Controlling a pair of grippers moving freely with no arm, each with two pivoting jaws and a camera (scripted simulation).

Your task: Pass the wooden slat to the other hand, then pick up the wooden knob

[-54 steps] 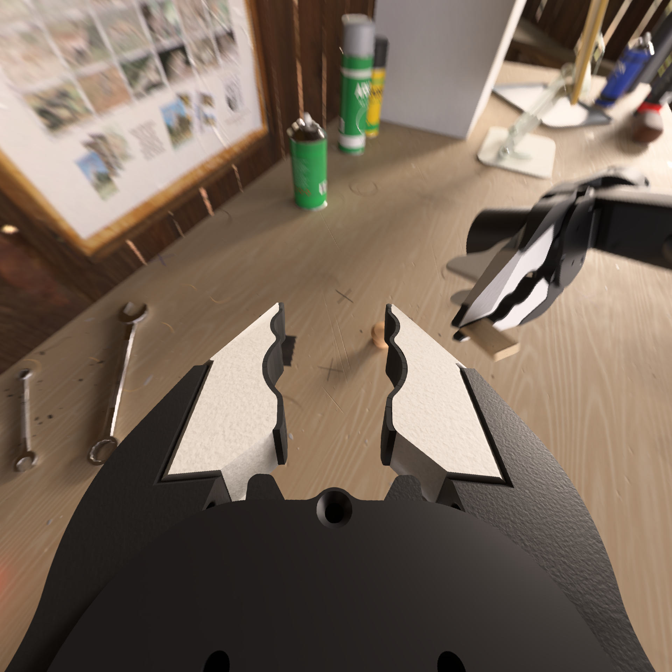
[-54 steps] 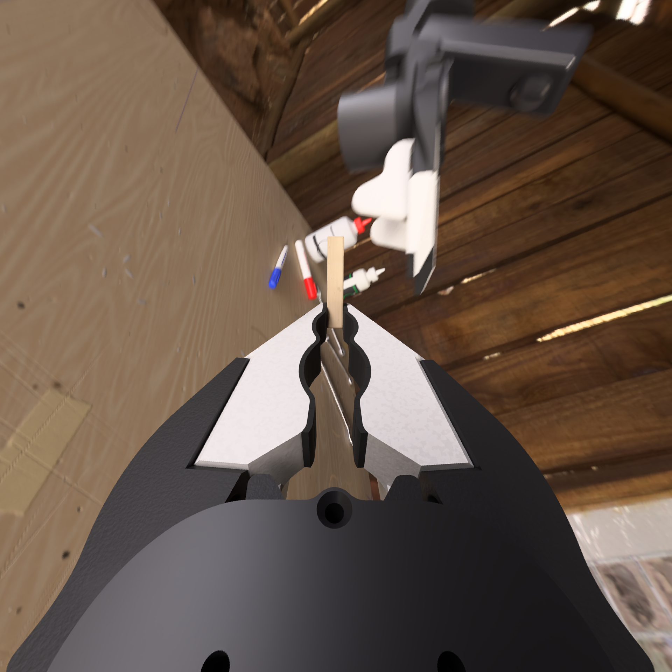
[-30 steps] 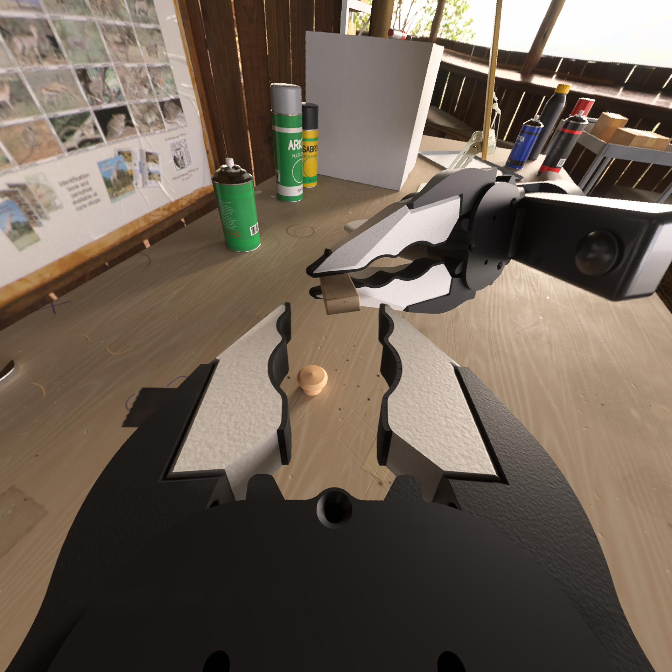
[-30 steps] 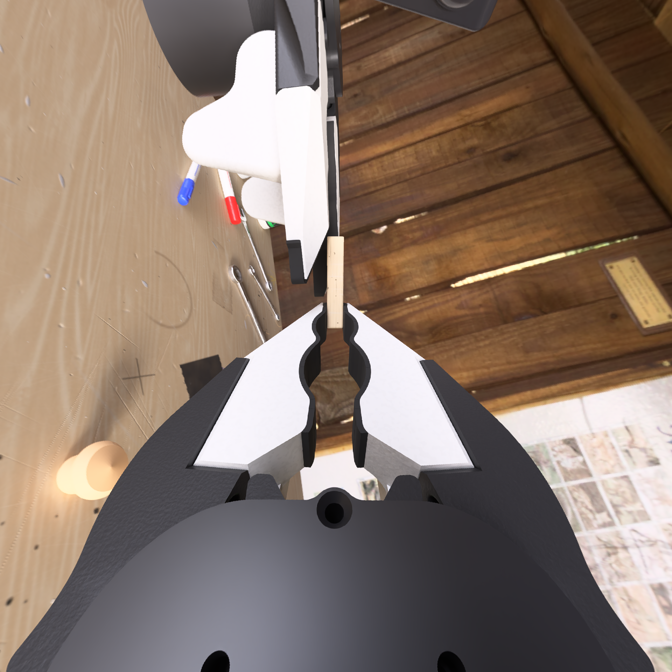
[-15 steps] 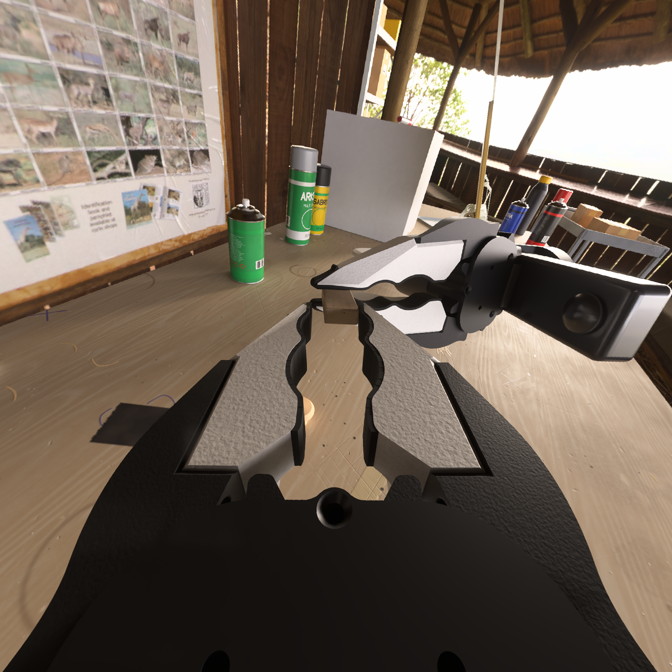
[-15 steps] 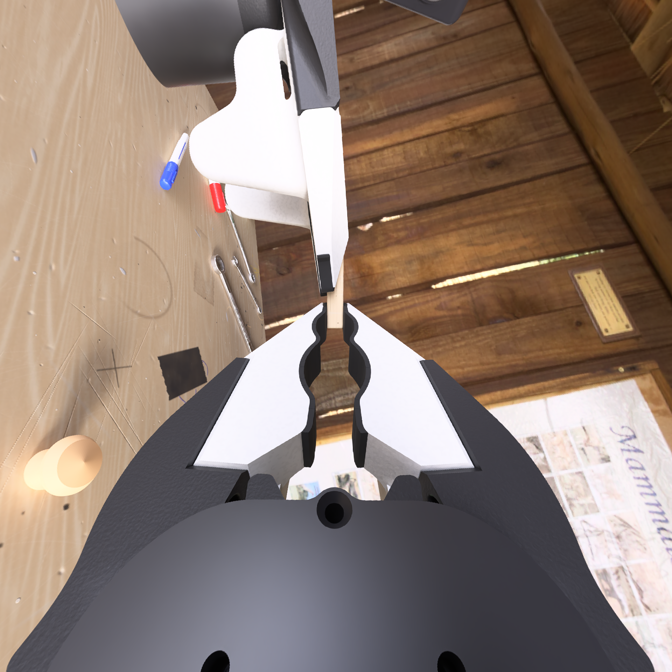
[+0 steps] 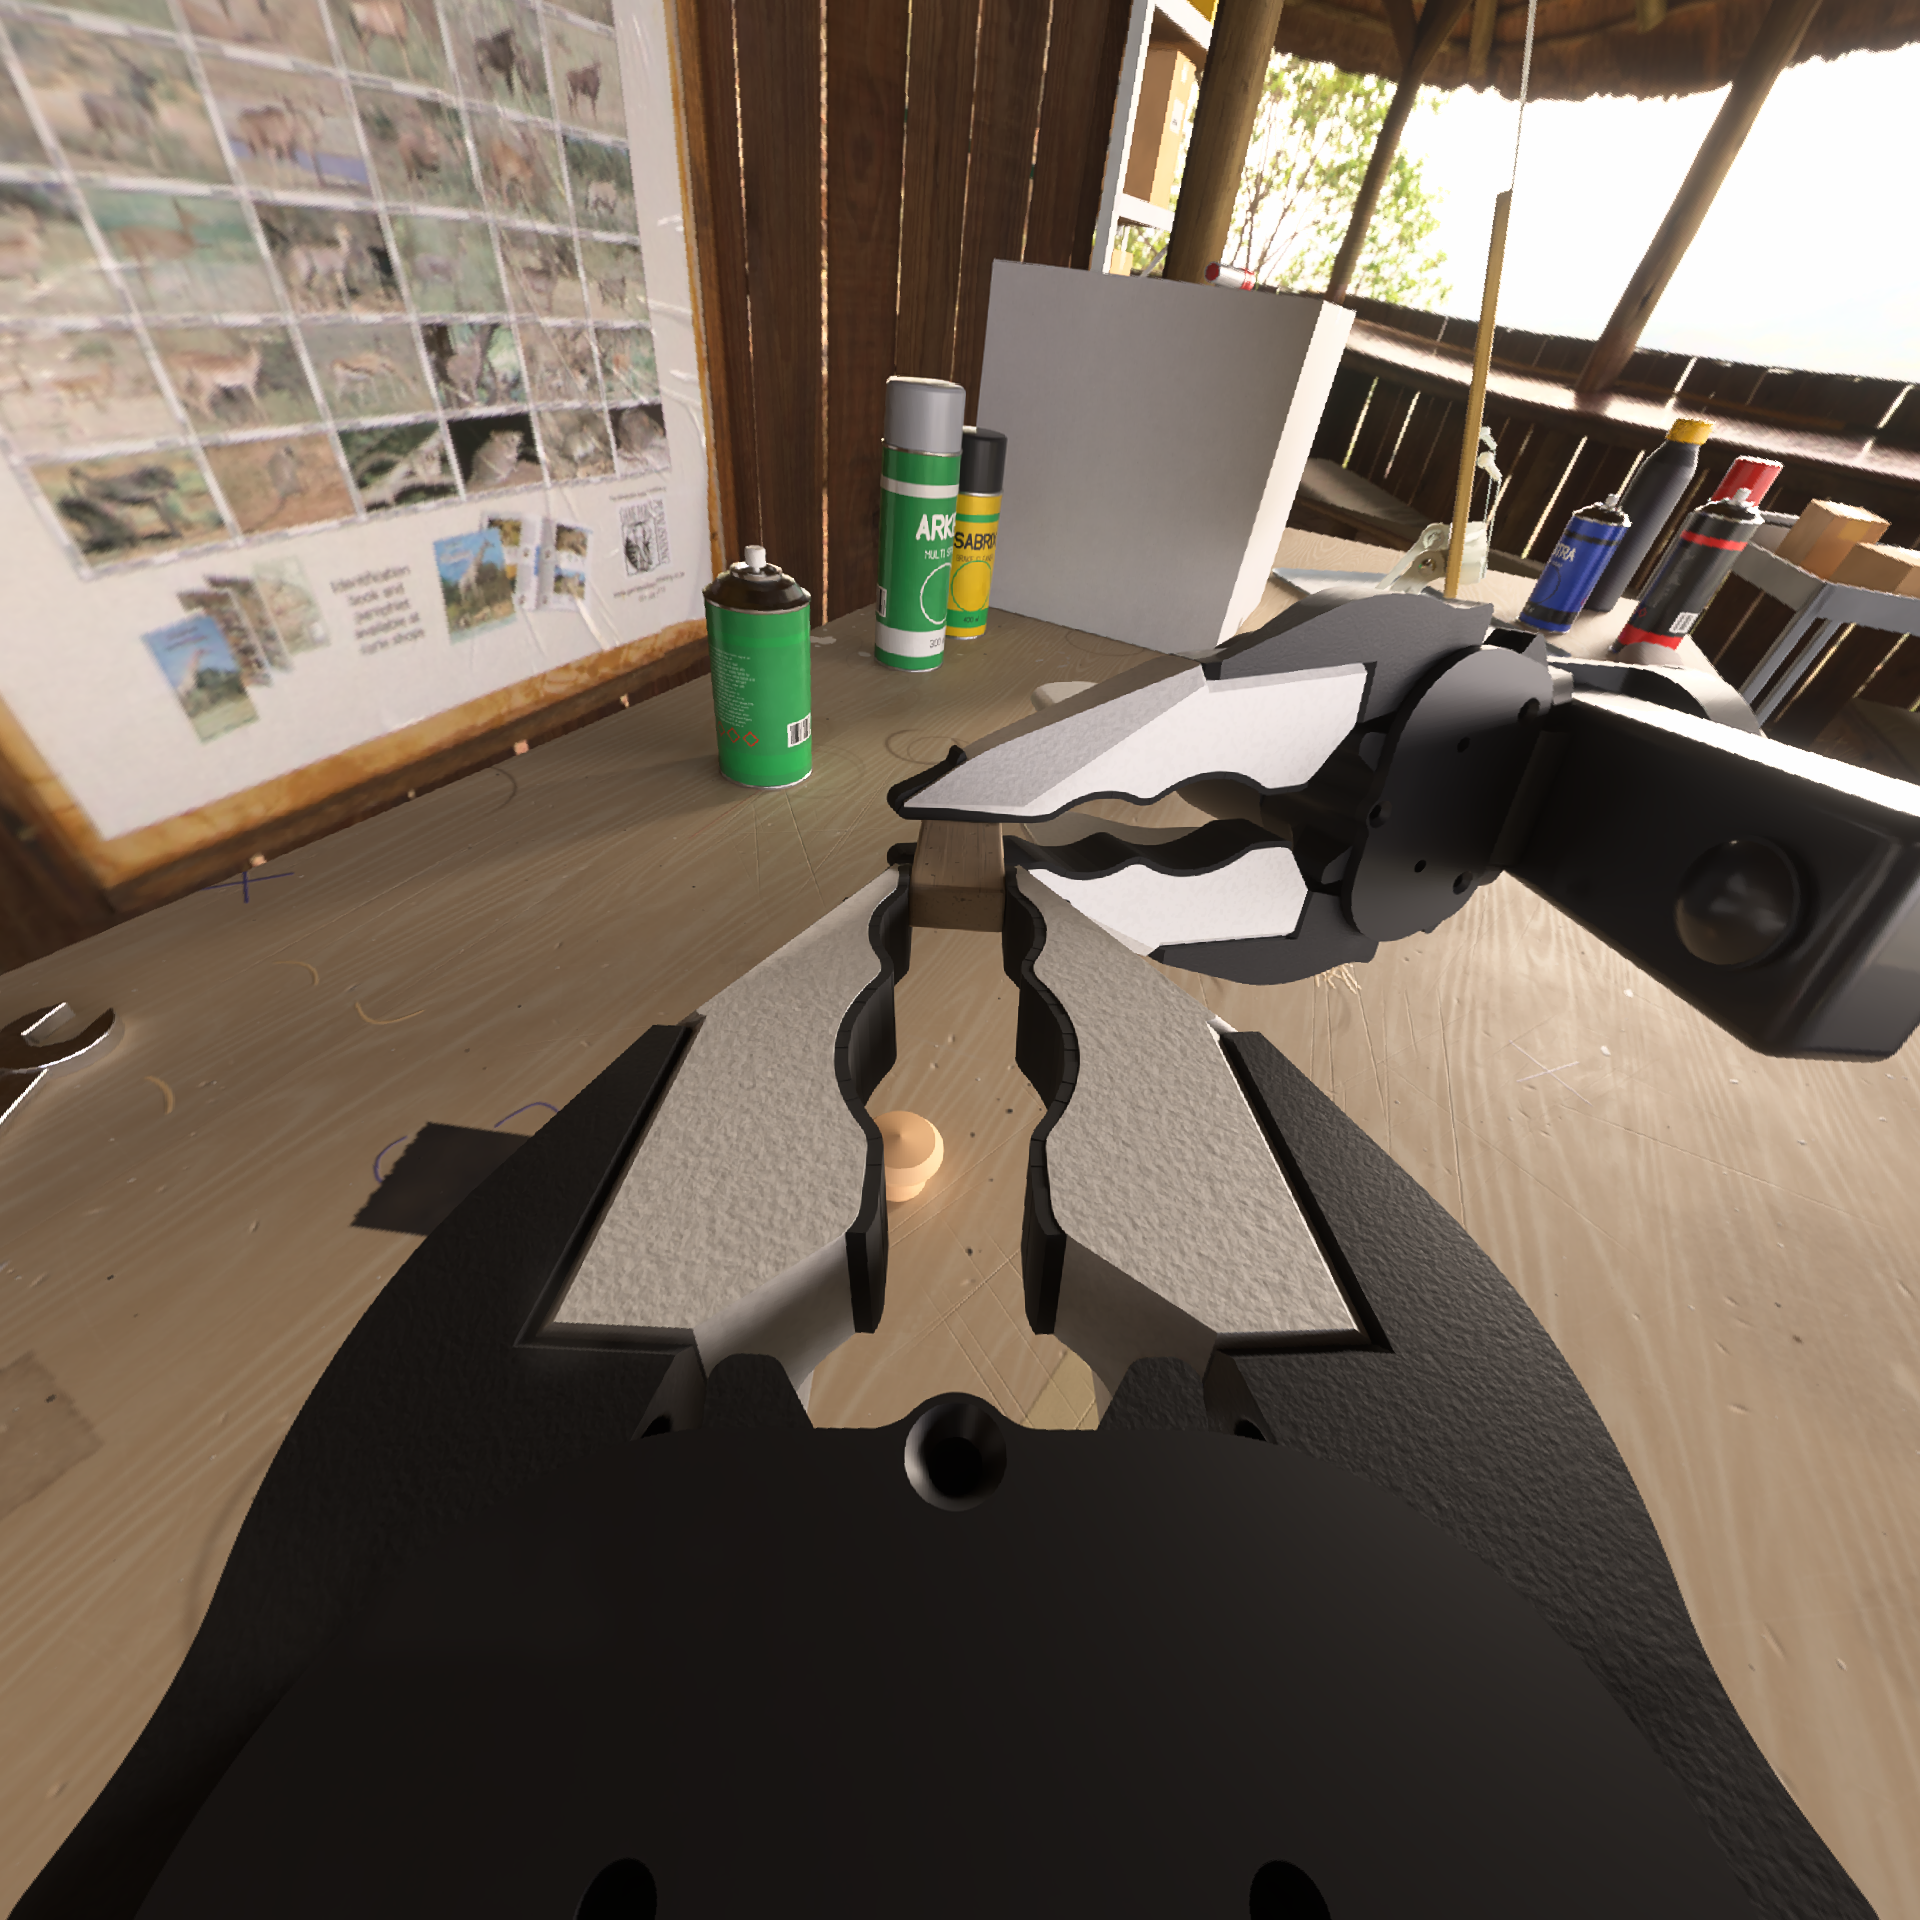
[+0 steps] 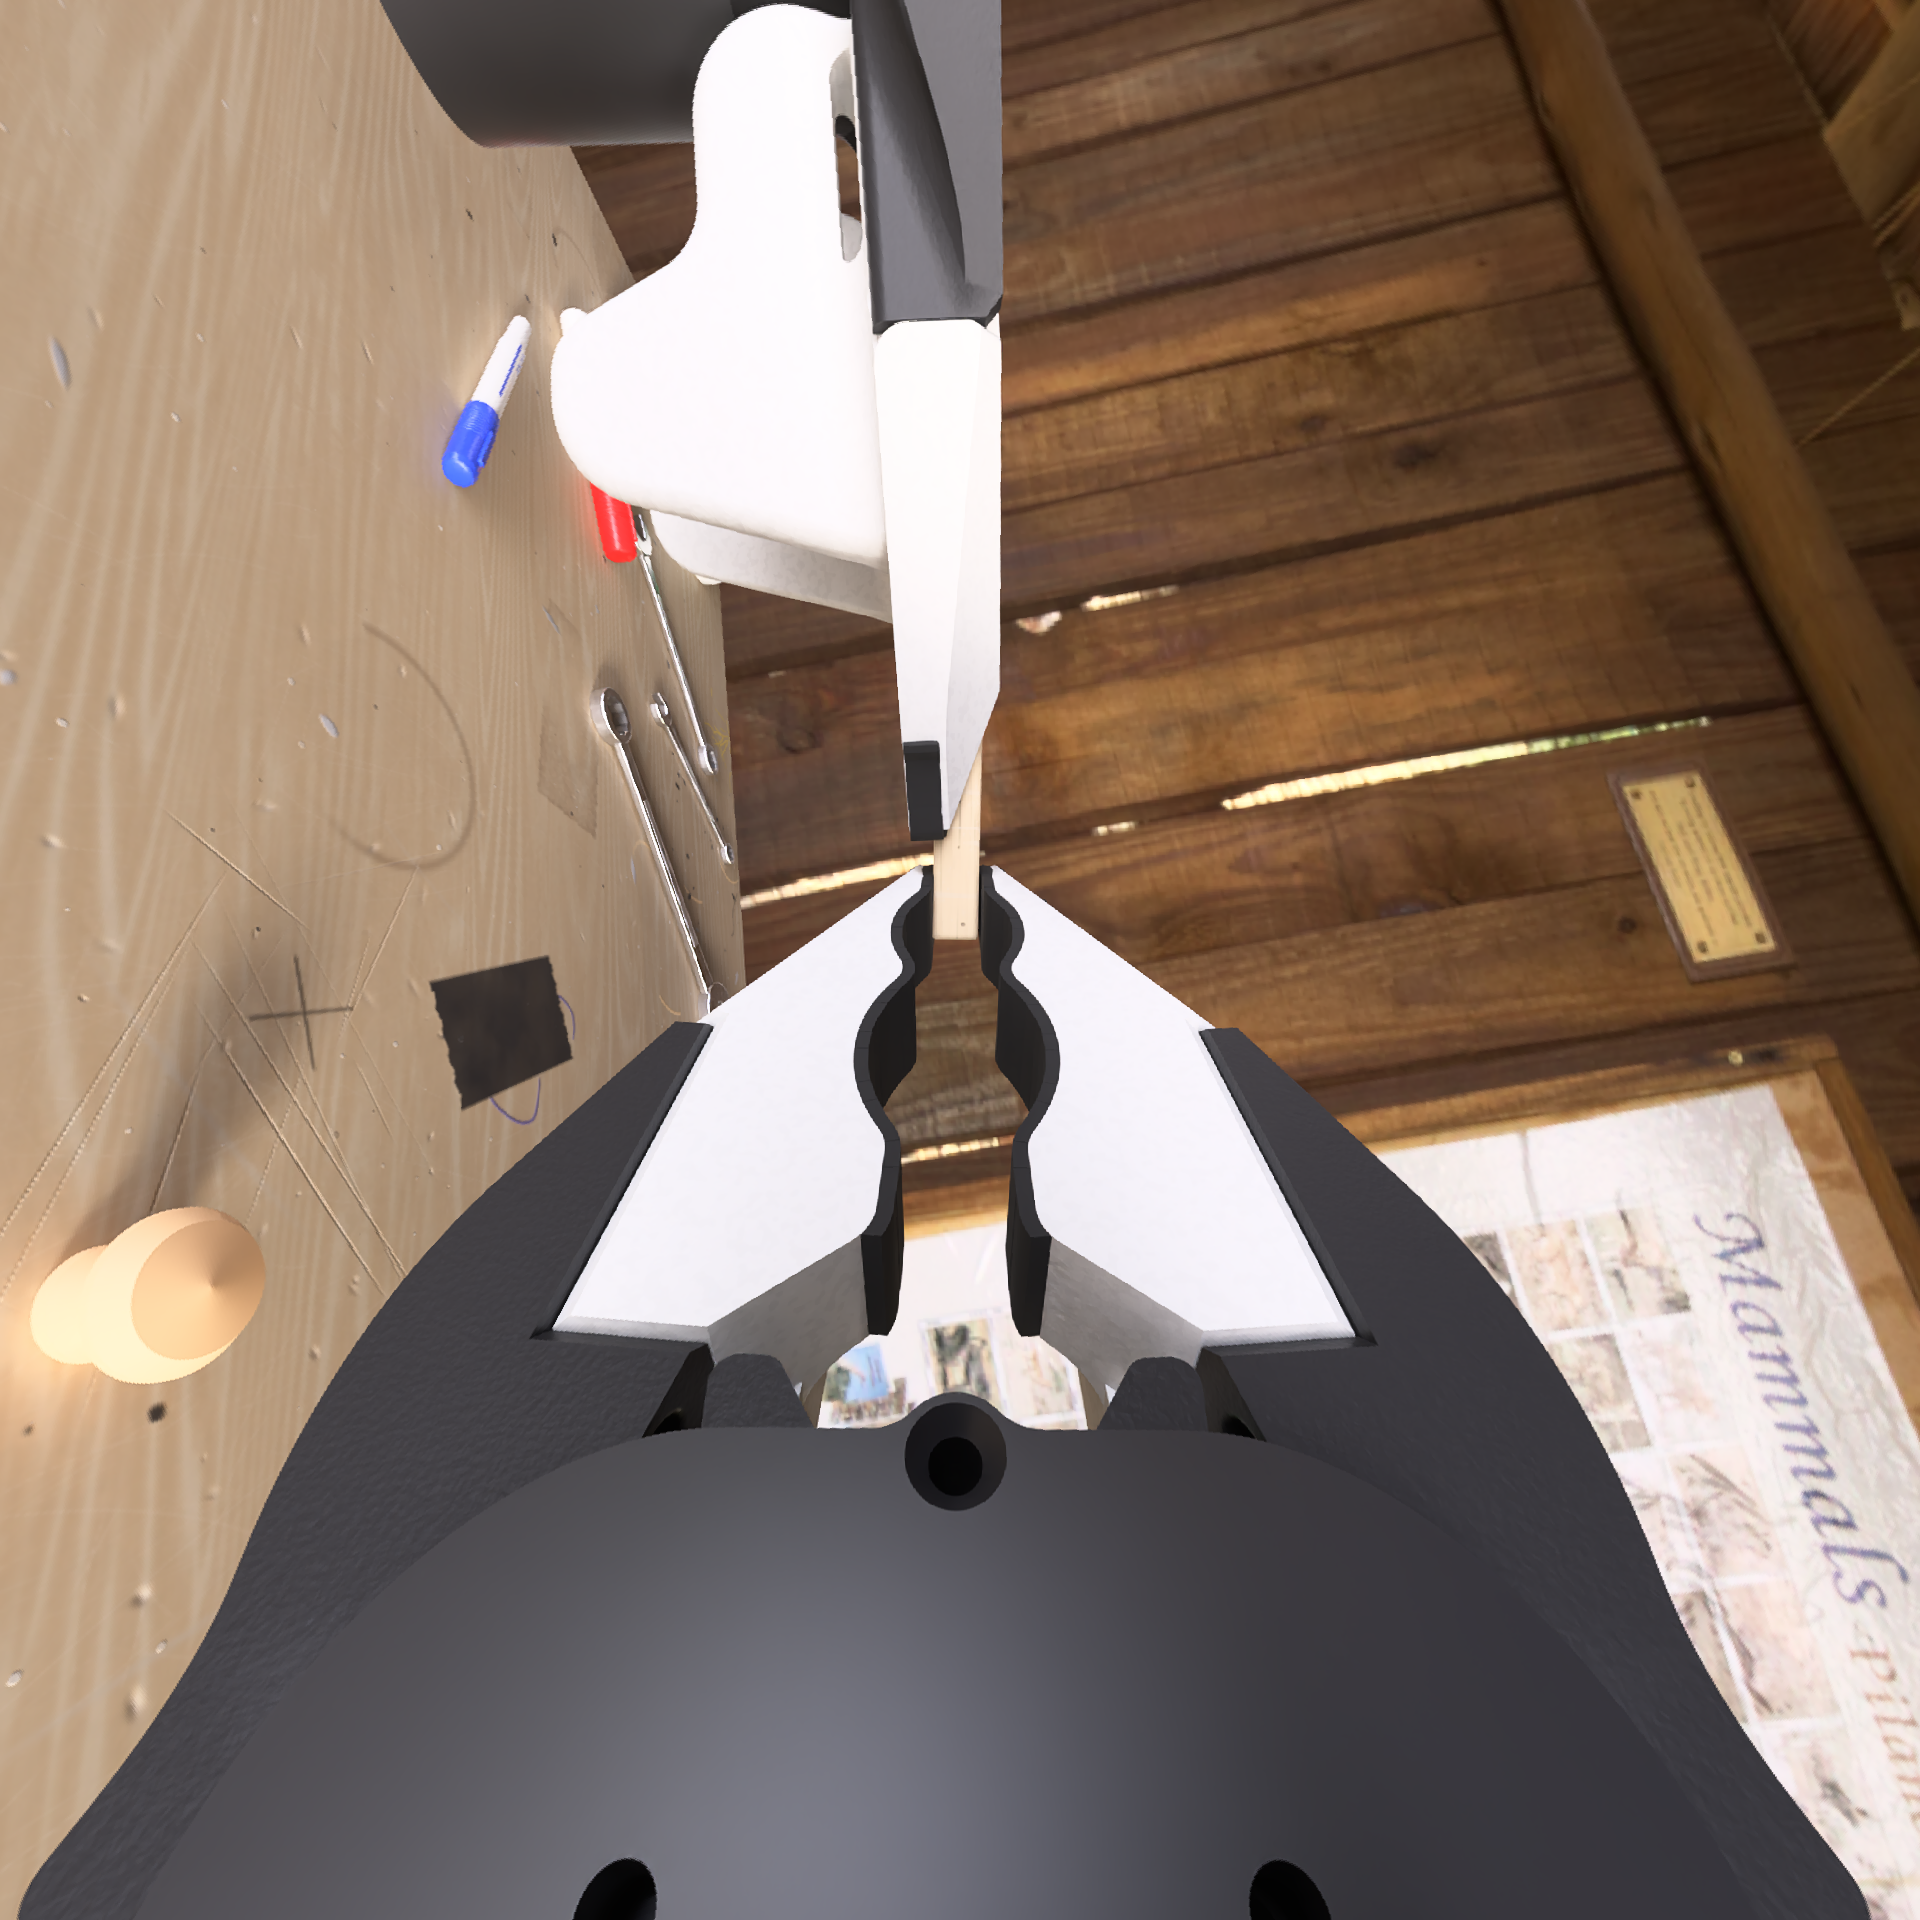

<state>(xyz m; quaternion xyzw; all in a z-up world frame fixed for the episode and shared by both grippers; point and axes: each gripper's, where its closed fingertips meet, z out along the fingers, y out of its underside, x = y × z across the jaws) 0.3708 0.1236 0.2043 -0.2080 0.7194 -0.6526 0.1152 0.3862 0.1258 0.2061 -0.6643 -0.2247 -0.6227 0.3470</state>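
Mid-handover above the workbench (image 7: 1558,1299): I had the wooden slat (image 7: 954,881) pinched at the tips of the right gripper (image 8: 956,902), which I held level over the bench with its jaws narrow around the thin edge of the piece. My left gripper (image 7: 954,902) had its tips on either side of the slat's free end, jaws drawn in close and seemingly touching both faces, though I could not tell from either wrist view whether that grip was bearing any load. In the right wrist view the left gripper's fingers (image 8: 940,582) overlapped the far part of the slat, edge-on.

The wooden knob (image 7: 906,1151) lay on its side on the bench below and between the left fingers, untouched, near a dark patch (image 7: 436,1179). Spray cans (image 7: 758,686) and a white box (image 7: 1143,457) stood well back; spanners (image 8: 655,800) and marker pens (image 8: 486,405) lay off to one side.

I judged the transfer the step in hand. The next move called for a firm left-hand squeeze, then the right jaws easing apart and backing straight out, before dropping to the knob.
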